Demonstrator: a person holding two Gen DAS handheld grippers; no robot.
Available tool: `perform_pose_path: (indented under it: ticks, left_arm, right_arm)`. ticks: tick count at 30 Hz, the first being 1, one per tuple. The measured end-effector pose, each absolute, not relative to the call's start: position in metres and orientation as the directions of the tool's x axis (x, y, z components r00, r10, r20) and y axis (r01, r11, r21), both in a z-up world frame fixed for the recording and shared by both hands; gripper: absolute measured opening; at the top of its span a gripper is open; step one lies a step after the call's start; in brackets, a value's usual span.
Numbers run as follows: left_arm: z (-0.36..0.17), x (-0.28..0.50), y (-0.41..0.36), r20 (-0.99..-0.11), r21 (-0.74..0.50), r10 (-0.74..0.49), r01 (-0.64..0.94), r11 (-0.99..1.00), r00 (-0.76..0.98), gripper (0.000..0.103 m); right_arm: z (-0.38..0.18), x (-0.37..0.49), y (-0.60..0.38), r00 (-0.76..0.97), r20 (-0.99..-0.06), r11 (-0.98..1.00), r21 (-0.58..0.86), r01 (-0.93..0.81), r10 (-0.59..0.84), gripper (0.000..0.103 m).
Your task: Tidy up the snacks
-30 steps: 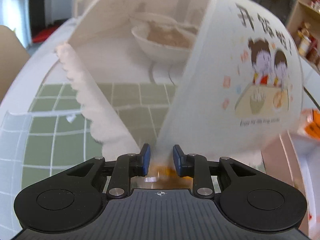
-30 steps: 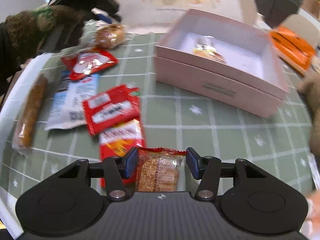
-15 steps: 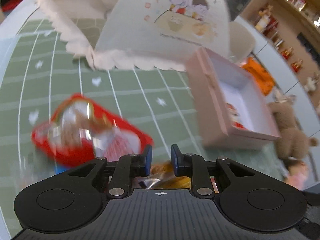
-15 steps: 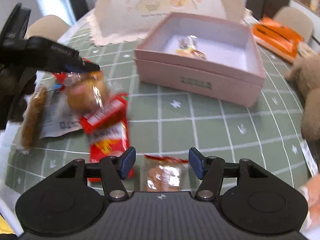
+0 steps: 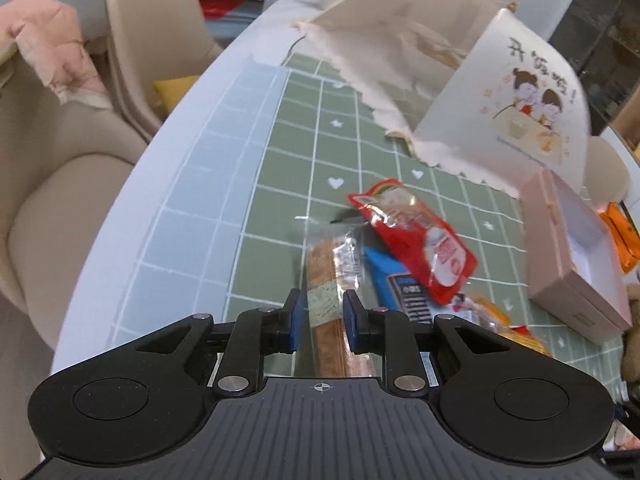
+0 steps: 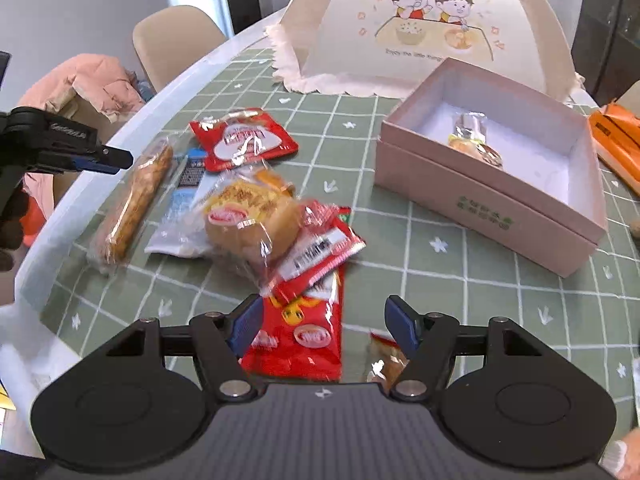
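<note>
A pile of snacks lies on the green checked tablecloth: a long bread stick (image 6: 132, 204), a wrapped round bun (image 6: 250, 226), a red packet (image 6: 244, 138), a blue-white packet (image 6: 182, 208) and more red packets (image 6: 302, 320). An open pink box (image 6: 492, 184) at the right holds one wrapped snack (image 6: 474, 142). My right gripper (image 6: 322, 320) is open and empty above the red packets; a small cracker pack (image 6: 386, 360) lies by its right finger. My left gripper (image 5: 320, 320) is held above the bread stick (image 5: 324, 280), jaws narrowly apart, empty; it also shows at the left of the right wrist view (image 6: 108, 158).
A white domed food cover (image 6: 424, 28) with cartoon children stands behind the box. Orange packets (image 6: 616, 140) lie at the far right. Beige chairs (image 5: 52, 200) and a pink jacket (image 6: 80, 88) are beyond the table's left edge. A plush toy (image 5: 632, 340) sits right of the box.
My left gripper has let go of the round bun, which now lies on the pile, and swung left over the bread stick. My right gripper released the cracker pack and opened wide.
</note>
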State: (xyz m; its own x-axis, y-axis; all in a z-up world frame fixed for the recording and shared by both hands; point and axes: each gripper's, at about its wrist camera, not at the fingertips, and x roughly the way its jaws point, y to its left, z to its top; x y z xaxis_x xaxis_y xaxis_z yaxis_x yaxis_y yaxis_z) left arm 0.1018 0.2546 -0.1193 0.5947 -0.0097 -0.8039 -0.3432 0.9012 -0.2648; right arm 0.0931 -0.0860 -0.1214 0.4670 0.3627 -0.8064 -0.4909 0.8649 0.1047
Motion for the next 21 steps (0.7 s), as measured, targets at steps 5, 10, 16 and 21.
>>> perform_pose_path:
  ticks: [5,10,16,21]
  left_arm:
    - [-0.127,0.113,0.233,-0.823,-0.167,0.03,-0.292,0.942,0.567,0.04]
    - [-0.129,0.108,0.214,-0.836,-0.176,-0.013,-0.246,0.953,0.549,0.04]
    - [-0.096,0.077,0.183,-0.783,-0.187,-0.075,-0.119,0.975,0.617,0.039]
    - [-0.076,0.096,0.172,-0.718,-0.295,-0.158,-0.09,0.951,0.678,0.039]
  right_arm:
    - [-0.118,0.076,-0.104,0.481,-0.812,0.873,0.068,-0.483,0.33,0.067]
    - [-0.121,0.061,-0.13,0.486,-0.823,0.888,0.048,-0.458,0.295,0.068]
    - [-0.137,0.059,-0.164,0.488,-0.834,0.936,0.087,-0.342,0.256,0.077]
    - [-0.135,0.06,-0.165,0.501,-0.827,0.941,0.09,-0.327,0.253,0.077]
